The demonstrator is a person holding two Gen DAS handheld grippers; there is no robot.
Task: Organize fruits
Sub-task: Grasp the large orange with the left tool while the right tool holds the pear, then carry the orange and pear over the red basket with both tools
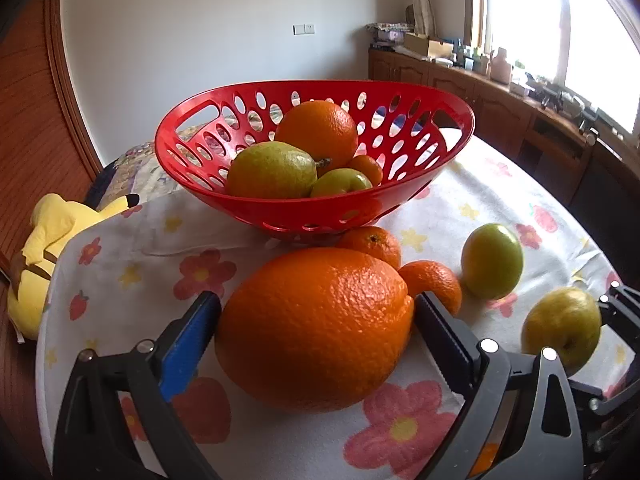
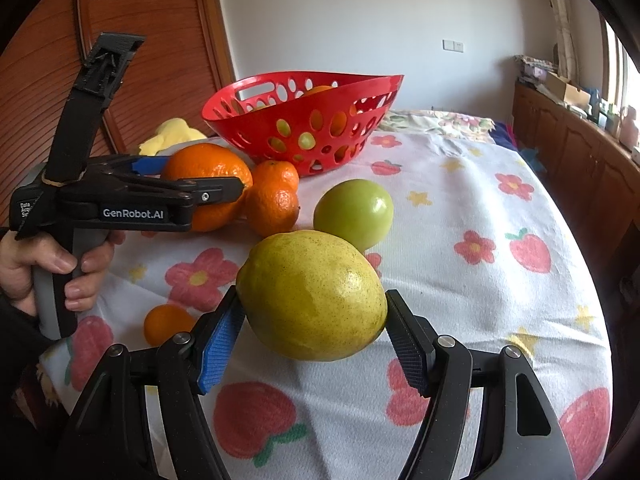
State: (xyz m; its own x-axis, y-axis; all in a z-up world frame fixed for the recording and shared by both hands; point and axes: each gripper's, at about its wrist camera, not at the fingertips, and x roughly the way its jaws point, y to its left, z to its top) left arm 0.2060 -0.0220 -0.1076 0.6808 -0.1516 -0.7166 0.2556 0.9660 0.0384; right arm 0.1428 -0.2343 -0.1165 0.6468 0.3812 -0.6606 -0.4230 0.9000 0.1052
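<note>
You are seeing only part of the small orange fruit (image 2: 166, 322) near the cloth's edge, since a finger of the right gripper (image 2: 312, 300) is covering its lower side. The fruits inside the red perforated plastic basket (image 1: 320, 212) are overlapping, so their count is staying unclear. The yellow plush toy (image 1: 48, 248) is lying half hidden behind the table edge.

Everything is sitting on a white cotton tablecloth printed with flowers and strawberries (image 2: 460, 200), its weave wrinkling in places. A ribbed brown wooden door (image 2: 152, 40) is standing behind, and low wooden cabinets (image 1: 520, 100) are running under a glaring bright window (image 1: 560, 40).

The big pebbly-skinned orange (image 1: 316, 328) is resting on the cloth in front of the basket, between the fingers of the left gripper (image 1: 316, 300). Its ridged pads are lying right at the peel, but I cannot tell whether they are pressing. Your hand (image 2: 52, 272) is wrapping its handle. The right tongs are clamping the speckled yellow-green pear (image 2: 312, 296). A smooth green apple (image 2: 354, 210) is sitting just behind it, and two dimpled mandarins (image 2: 276, 176) are touching each other beside the orange.
</note>
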